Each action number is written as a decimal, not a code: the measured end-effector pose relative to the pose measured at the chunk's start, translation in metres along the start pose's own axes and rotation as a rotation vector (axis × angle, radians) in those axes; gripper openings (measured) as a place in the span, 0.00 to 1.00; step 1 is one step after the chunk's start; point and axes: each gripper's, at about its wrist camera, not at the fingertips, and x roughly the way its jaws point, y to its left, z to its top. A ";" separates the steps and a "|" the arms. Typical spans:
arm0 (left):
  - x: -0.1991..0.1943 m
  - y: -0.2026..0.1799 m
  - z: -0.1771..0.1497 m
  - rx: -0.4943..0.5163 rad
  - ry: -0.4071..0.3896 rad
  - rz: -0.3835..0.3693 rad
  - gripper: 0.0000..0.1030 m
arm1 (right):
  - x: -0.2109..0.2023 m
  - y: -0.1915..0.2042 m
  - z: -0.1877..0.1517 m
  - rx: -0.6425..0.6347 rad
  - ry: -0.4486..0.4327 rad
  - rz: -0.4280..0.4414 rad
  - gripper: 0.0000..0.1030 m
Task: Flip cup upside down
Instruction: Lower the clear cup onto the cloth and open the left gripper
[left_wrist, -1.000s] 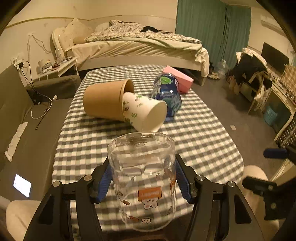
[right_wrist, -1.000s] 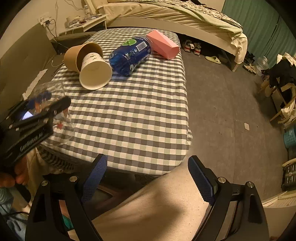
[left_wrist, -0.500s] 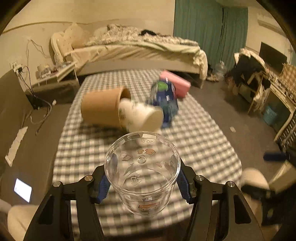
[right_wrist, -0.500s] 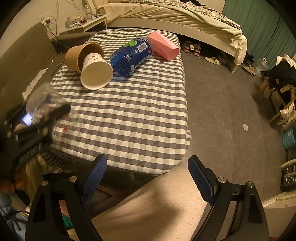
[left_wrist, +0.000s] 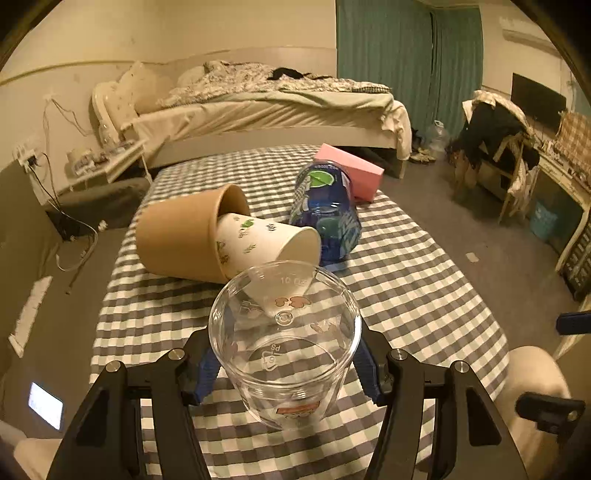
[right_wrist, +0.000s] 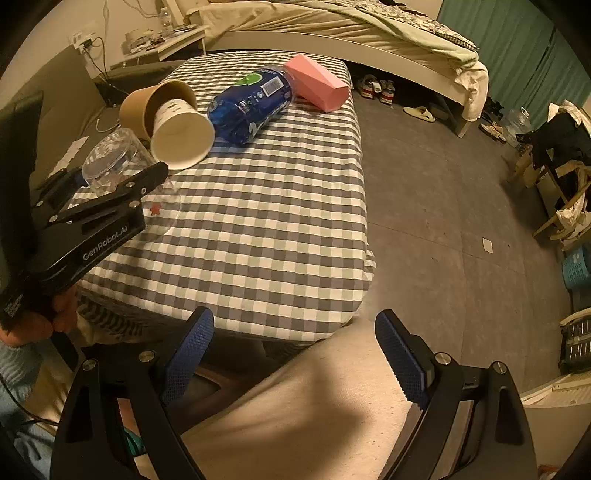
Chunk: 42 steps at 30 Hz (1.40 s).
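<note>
Cup (left_wrist: 284, 343) tilts in the left gripper (left_wrist: 286, 365), jaws pinching its sides for turning; right gripper (right_wrist: 295, 354) jaws spread, idle.

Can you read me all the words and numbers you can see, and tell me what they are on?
"GenRobot.AI": on the black side of the left gripper, seen from the right wrist.
"10 oz": on the wall of the clear cup, seen through the plastic.
"6" and "PS": in the recycling mark on the cup's bottom.
"2": big white digit on the blue bottle; its other print and barcode are too small.
The cup's orange label is blurred.
</note>
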 end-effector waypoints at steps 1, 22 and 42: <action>0.000 0.001 0.001 -0.010 0.008 -0.009 0.61 | 0.000 0.000 0.000 0.002 0.001 -0.001 0.87; -0.108 0.042 0.026 -0.118 -0.087 0.046 0.84 | -0.067 0.010 0.008 0.029 -0.293 0.085 0.87; -0.121 0.061 -0.010 -0.185 -0.032 0.089 1.00 | -0.063 0.031 0.011 0.075 -0.376 0.108 1.00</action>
